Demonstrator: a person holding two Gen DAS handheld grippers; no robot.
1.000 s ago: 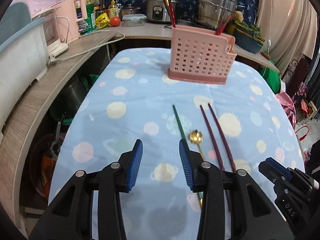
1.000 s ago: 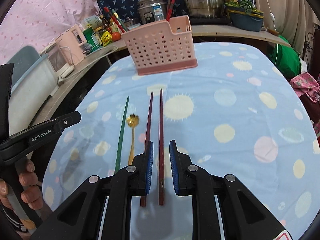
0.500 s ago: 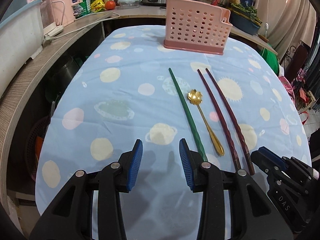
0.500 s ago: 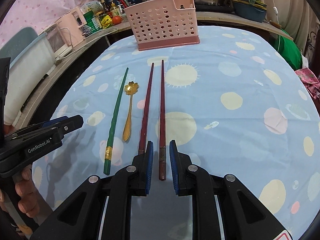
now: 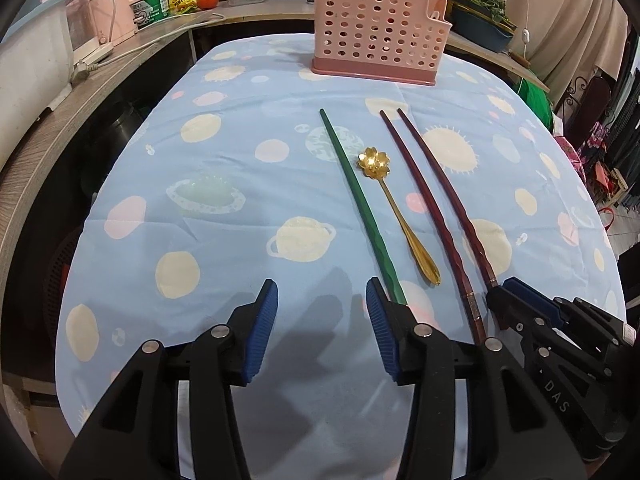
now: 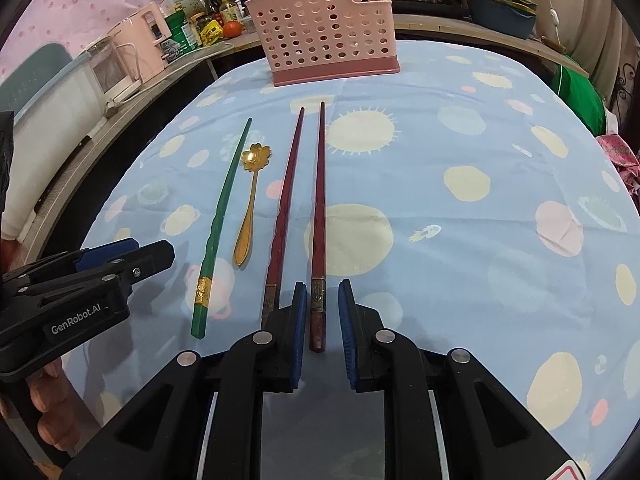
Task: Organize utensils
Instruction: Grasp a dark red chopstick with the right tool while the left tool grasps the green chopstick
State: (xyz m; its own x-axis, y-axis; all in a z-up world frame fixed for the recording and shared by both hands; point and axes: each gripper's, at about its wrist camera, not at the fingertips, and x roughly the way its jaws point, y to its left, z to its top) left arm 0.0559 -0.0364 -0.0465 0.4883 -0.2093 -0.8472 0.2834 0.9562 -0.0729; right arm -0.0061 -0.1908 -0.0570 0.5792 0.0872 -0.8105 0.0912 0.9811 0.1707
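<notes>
On the blue planet-print cloth lie a green chopstick (image 5: 362, 204) (image 6: 224, 208), a gold flower-bowl spoon (image 5: 394, 208) (image 6: 250, 208) and two dark red chopsticks (image 5: 424, 200) (image 6: 286, 208), side by side. A pink perforated utensil holder (image 5: 376, 28) (image 6: 324, 28) stands at the table's far end. My left gripper (image 5: 322, 284) hovers low with its jaws opening and nothing between them; the green chopstick's near end runs behind its right finger. My right gripper (image 6: 322, 286) straddles the near end of the right-hand red chopstick (image 6: 319, 200). Its jaws are narrowing, and the pads stay off the stick.
A wooden counter (image 5: 48, 128) curves along the left and back with a pink kettle (image 5: 116, 4), bottles, a tomato, pots and a rice cooker. A green bundle (image 6: 576, 88) and clothes sit off the right edge. A hand (image 6: 44, 396) holds the left gripper.
Both grippers have sunk and tipped down toward the utensils' near ends, so the holder now sits higher in both views. The left jaws stand wider than before.
</notes>
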